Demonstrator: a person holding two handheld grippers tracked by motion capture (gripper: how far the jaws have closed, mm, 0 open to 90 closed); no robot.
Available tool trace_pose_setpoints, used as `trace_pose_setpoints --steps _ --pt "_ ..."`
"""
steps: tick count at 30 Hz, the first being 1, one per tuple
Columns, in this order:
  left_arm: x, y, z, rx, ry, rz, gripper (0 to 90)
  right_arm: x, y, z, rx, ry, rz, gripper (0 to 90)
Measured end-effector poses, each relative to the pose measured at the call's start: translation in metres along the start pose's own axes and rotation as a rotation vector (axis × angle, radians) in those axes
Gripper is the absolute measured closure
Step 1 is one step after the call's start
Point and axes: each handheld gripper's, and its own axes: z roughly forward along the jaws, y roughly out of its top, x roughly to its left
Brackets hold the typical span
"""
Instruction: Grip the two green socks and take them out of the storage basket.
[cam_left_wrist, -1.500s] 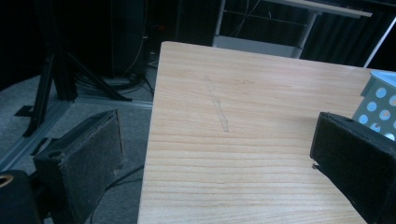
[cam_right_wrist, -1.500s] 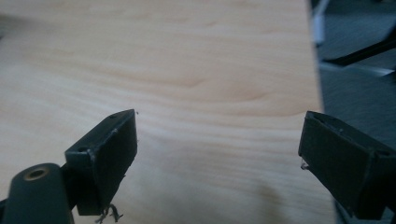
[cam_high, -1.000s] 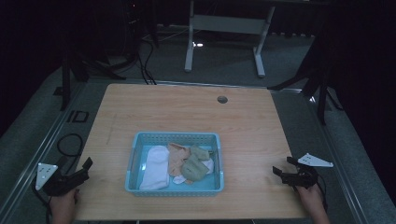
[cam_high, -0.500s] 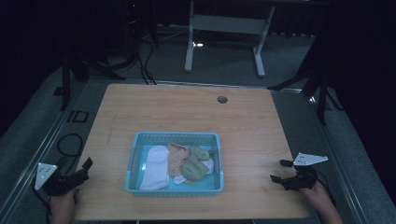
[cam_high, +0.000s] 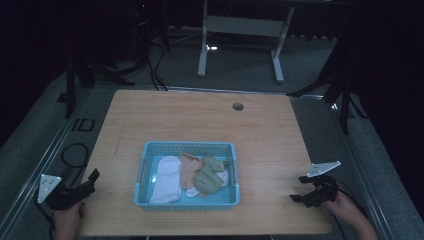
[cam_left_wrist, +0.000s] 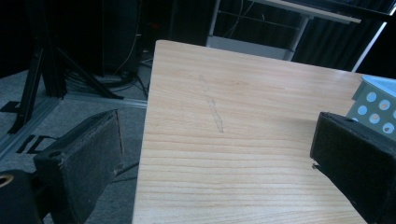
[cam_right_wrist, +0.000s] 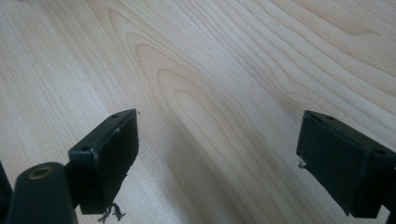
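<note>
A light blue perforated basket (cam_high: 145, 172) sits near the front middle of the wooden table (cam_high: 200, 125). In it lie a white cloth (cam_high: 165, 177), a peach cloth (cam_high: 189, 167) and an olive-green cloth (cam_high: 207, 176). My left gripper (cam_high: 92, 180) is open at the table's front left corner, jaws wide apart with nothing between them (cam_left_wrist: 219, 154); the basket's corner (cam_left_wrist: 376, 100) shows at the right edge of its view. My right gripper (cam_high: 299, 188) is open low over the front right of the table, empty, with bare wood between its jaws (cam_right_wrist: 219, 149).
A round cable hole (cam_high: 238, 106) lies near the table's far edge. A white desk frame (cam_high: 240, 30) stands on the dark floor behind. Black stands (cam_high: 345, 85) and cables (cam_high: 75, 155) flank the table on both sides.
My right gripper has dipped and tilted down toward the table surface at the front right. The left gripper has stayed put.
</note>
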Motion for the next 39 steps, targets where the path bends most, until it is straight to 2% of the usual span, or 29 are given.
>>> trace_pose_setpoints --steps 1,2,6,7,12,14,18,22,27,33,36,39 --pt "0.000 0.000 0.000 0.000 -0.001 0.000 2.4 0.000 0.000 0.000 0.000 0.000 0.000 12.6" --pt "0.000 0.000 0.000 0.000 -0.002 0.000 2.5 0.001 0.001 0.001 0.029 0.003 -0.018 12.7" --pt "0.000 0.000 0.000 0.000 -0.003 0.000 2.4 0.004 0.004 0.002 0.077 0.028 -0.034 12.1" --pt "0.000 0.000 0.000 0.000 -0.003 0.000 2.4 0.005 0.005 0.003 0.093 0.025 -0.048 10.9" --pt "0.000 0.000 0.000 0.002 -0.005 0.001 2.4 0.006 0.011 0.003 0.115 0.008 -0.052 11.0" --pt "0.000 0.000 0.000 0.001 -0.006 0.001 2.4 0.009 0.014 0.003 0.155 0.011 -0.074 11.0" --pt "0.000 0.000 0.000 0.001 -0.007 0.001 2.4 0.012 0.018 0.002 0.201 0.020 -0.091 11.0" --pt "0.000 0.000 0.000 0.002 -0.005 0.002 2.4 0.010 0.021 0.000 0.229 0.035 -0.080 12.8" --pt "0.000 0.000 0.000 0.002 -0.002 0.003 2.4 0.008 0.022 0.000 0.249 0.042 -0.062 12.7" --pt "0.000 0.000 0.000 0.002 -0.004 0.000 2.4 0.010 0.024 0.001 0.237 0.042 -0.072 12.4" --pt "0.000 0.000 0.000 0.002 -0.006 0.000 2.4 0.012 0.027 0.005 0.257 0.045 -0.080 12.0" --pt "0.000 0.000 0.000 0.002 -0.007 -0.002 2.4 0.014 0.031 0.005 0.235 0.049 -0.081 12.0"
